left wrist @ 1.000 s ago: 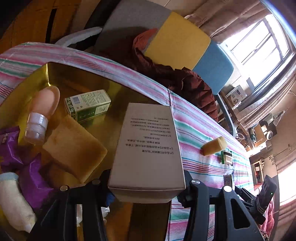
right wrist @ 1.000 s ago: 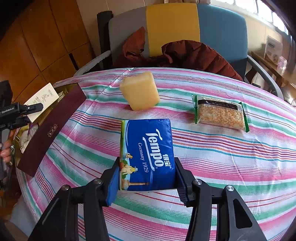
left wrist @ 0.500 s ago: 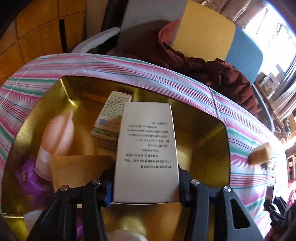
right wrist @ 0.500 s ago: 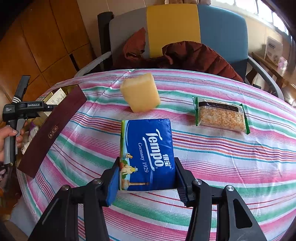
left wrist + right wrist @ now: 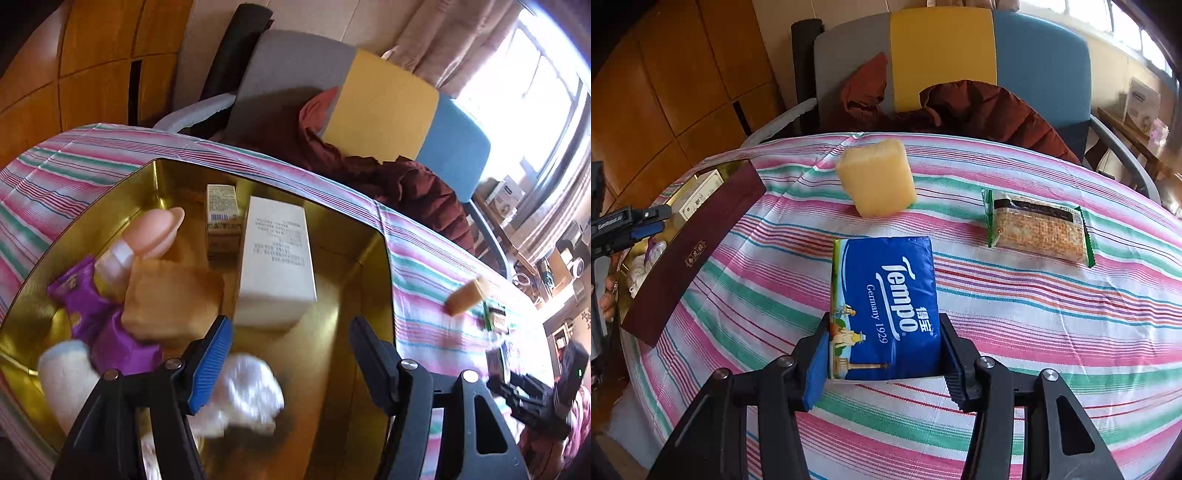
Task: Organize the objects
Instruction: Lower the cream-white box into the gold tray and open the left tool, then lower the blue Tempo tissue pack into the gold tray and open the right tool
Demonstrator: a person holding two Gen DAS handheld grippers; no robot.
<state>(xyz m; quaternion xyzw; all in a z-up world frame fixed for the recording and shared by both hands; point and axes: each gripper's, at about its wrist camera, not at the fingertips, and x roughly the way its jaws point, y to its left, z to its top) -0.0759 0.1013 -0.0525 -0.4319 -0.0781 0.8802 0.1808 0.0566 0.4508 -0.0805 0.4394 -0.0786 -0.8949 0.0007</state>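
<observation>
A gold-lined box [image 5: 373,295] sits on the striped table. In it lie a white carton [image 5: 275,266], a small green-and-white carton [image 5: 221,221], a tan block [image 5: 171,302], a peach-capped bottle [image 5: 147,240], purple wrappers [image 5: 99,317] and white bundles [image 5: 247,391]. My left gripper [image 5: 291,354] is open and empty, just behind the white carton. My right gripper [image 5: 882,354] is shut on a blue Tempo tissue pack [image 5: 882,306] on the tablecloth. The box shows dark red from outside in the right wrist view [image 5: 690,254], with the left gripper [image 5: 631,225] above it.
A yellow soap-like block [image 5: 877,177] and a green-edged cracker packet [image 5: 1039,230] lie on the striped cloth beyond the tissue pack. A grey, yellow and blue chair [image 5: 942,55] with a dark red jacket [image 5: 979,107] stands behind the table.
My left gripper has let go of the white carton, which now lies in the box, and has opened and drawn back. The right gripper and tissue pack have not moved.
</observation>
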